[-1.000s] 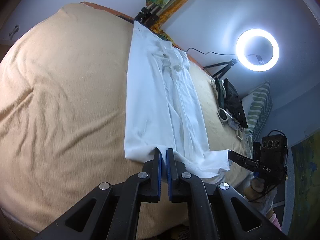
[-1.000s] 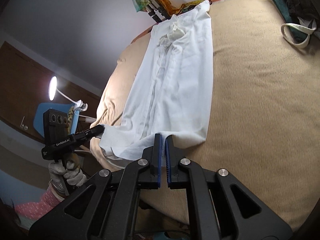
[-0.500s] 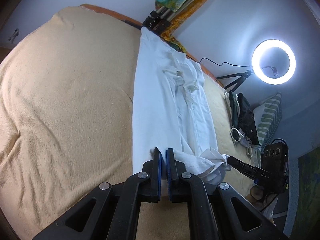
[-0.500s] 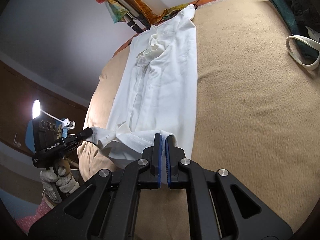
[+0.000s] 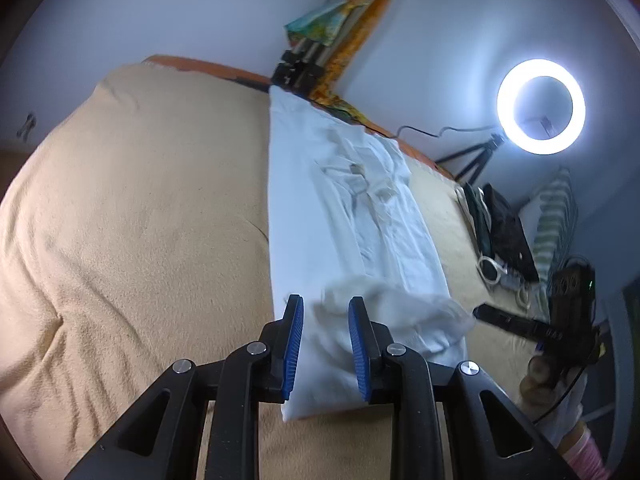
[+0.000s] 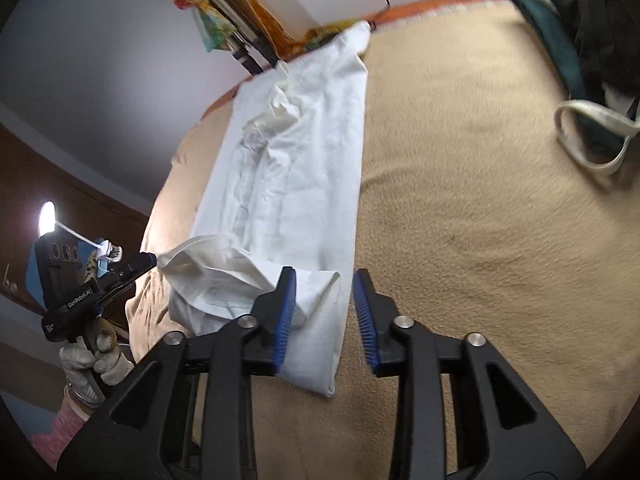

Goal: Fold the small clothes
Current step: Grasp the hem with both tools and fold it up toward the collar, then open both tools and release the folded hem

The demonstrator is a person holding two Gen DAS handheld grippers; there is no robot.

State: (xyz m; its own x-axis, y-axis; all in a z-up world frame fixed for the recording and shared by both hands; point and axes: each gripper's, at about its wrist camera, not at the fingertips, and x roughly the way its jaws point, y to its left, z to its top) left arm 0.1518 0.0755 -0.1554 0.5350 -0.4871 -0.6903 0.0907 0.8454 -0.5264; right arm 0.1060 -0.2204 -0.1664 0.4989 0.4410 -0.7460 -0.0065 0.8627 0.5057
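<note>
**Both grippers letting go at the shirt's near end**

Now the left gripper point(image 5: 325, 344) has its blue pads point(image 5: 294, 344) parted and still spreading, with white cloth lying in the gap between them; the pads do not press on it. Likewise the right gripper point(image 6: 325, 316) is opening, its blue pads point(image 6: 285, 316) standing apart over the near right corner of the fabric, the right-hand pad over bare blanket.

Between and beyond the fingers lies the white shirt point(image 5: 320, 216), folded lengthwise into a long narrow strip that runs from the near edge of the bed away toward the wall. Its collar and placket show as a crumpled ridge along the middle of the strip. At the near end a loose bunch of cloth is doubled back on top of the strip, rumpled and not flat.

Under it all is the tan blanket point(image 5: 140, 220), wrinkled on the left side. A gloved hand point(image 6: 94, 364) grips the handle of the left gripper in the right wrist view. Farther out, a lit ring light point(image 5: 541, 106) stands on a tripod by the wall, and dark bags point(image 5: 508, 232) rest on the bed's far right side.
</note>
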